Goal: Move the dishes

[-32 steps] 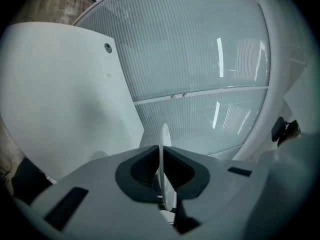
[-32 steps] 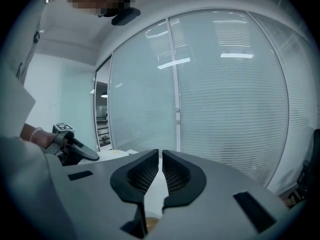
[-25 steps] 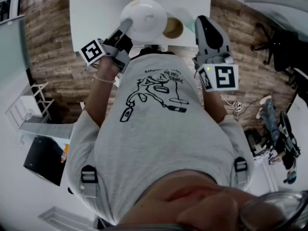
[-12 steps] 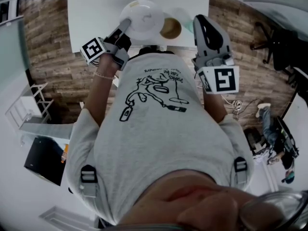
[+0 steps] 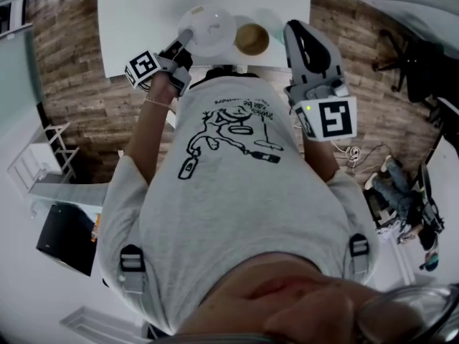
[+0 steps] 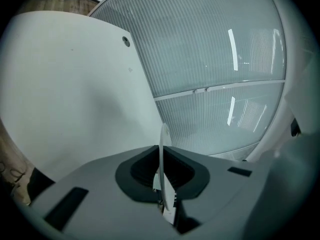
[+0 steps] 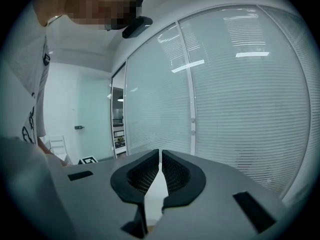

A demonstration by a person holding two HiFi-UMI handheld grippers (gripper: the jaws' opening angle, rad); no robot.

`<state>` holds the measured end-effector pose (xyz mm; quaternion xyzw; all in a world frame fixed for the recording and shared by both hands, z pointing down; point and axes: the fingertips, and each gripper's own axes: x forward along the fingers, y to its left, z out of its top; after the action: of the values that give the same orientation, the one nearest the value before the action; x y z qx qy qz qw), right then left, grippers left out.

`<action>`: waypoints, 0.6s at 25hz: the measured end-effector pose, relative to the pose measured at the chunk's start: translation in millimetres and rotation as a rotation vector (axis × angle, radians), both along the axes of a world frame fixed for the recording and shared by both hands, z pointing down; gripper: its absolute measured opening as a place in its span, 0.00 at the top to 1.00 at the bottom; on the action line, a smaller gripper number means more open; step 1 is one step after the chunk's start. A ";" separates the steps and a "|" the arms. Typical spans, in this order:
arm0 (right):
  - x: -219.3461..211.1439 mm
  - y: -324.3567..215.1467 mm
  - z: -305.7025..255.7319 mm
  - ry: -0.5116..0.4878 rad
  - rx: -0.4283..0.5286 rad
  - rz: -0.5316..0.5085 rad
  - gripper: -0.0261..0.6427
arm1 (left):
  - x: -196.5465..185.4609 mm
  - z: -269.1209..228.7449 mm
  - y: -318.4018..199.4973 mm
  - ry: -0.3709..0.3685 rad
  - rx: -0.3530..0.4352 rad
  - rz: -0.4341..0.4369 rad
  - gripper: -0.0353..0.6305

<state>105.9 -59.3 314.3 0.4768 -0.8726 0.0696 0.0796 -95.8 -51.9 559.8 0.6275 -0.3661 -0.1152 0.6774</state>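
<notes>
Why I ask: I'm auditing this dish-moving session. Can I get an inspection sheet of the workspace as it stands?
Surface: white rectangular table.
Job's things: round white plate over the table, beside a round brown bowl; whether the plate rests on the table is unclear.
Clutter: bags and gear heaped on the floor.
Grippers: left gripper shut on the plate's rim; right gripper shut, empty, near the table's right edge.
Cables: white cables loose on the floor.
Surroundings: wood-plank floor; glass wall with blinds.
</notes>
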 end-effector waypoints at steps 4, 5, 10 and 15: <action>-2.6 -0.5 2.7 -0.009 -0.009 -0.007 0.89 | -8.3 29.1 -1.6 -0.020 -0.025 -0.007 0.92; -3.2 -0.4 4.2 -0.011 -0.015 -0.009 0.89 | -10.1 36.0 -2.0 -0.028 -0.031 -0.005 0.92; -7.5 2.1 7.5 -0.012 -0.024 -0.013 0.89 | -14.9 67.7 -0.4 -0.051 -0.049 0.010 0.92; -13.7 1.9 11.9 -0.008 -0.035 -0.016 0.89 | -15.8 93.7 3.6 -0.071 -0.068 0.028 0.92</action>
<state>92.2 -57.4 326.3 0.4682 -0.8753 0.0862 0.0849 -111.7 -48.2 653.6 0.6129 -0.3848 -0.0708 0.6865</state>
